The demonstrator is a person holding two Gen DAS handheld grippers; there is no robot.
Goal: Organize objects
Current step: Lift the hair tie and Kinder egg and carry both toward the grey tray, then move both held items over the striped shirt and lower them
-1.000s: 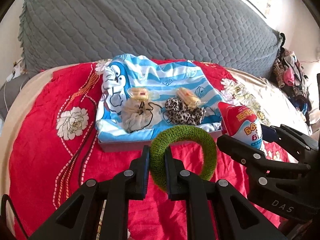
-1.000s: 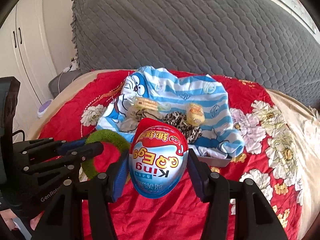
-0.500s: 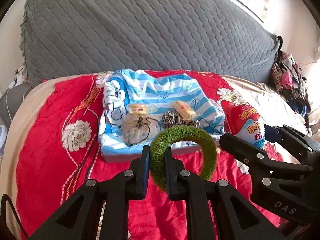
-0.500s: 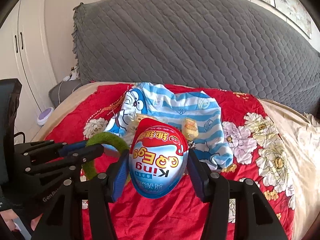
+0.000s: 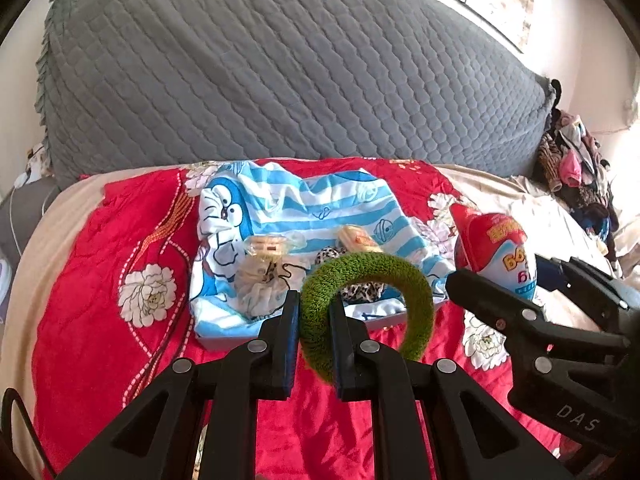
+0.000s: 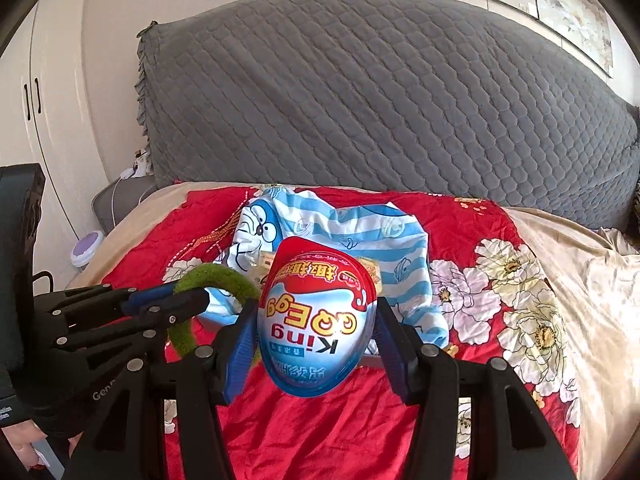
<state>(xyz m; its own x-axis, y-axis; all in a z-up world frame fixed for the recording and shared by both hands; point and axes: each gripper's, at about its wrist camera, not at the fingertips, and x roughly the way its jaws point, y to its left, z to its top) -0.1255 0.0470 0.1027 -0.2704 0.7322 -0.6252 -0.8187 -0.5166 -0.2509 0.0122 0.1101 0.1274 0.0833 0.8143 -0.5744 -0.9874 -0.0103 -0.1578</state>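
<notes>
The green ring (image 5: 366,308) is pinched tight in my left tongs (image 5: 314,344); the egg-shaped package (image 6: 316,320) is clamped in my half-spread right tongs (image 6: 316,350), both above the red bedspread (image 5: 100,280), near the striped tray (image 5: 304,216).

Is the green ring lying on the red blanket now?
No. The green ring is pinched between the fingers of the left gripper and held up above the red blanket.

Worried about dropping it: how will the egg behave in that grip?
The egg looks smooth and glossy, so it may slip between the right gripper's pads. Its rounded shape would probably roll if released. It seems light, likely hollow.
</notes>
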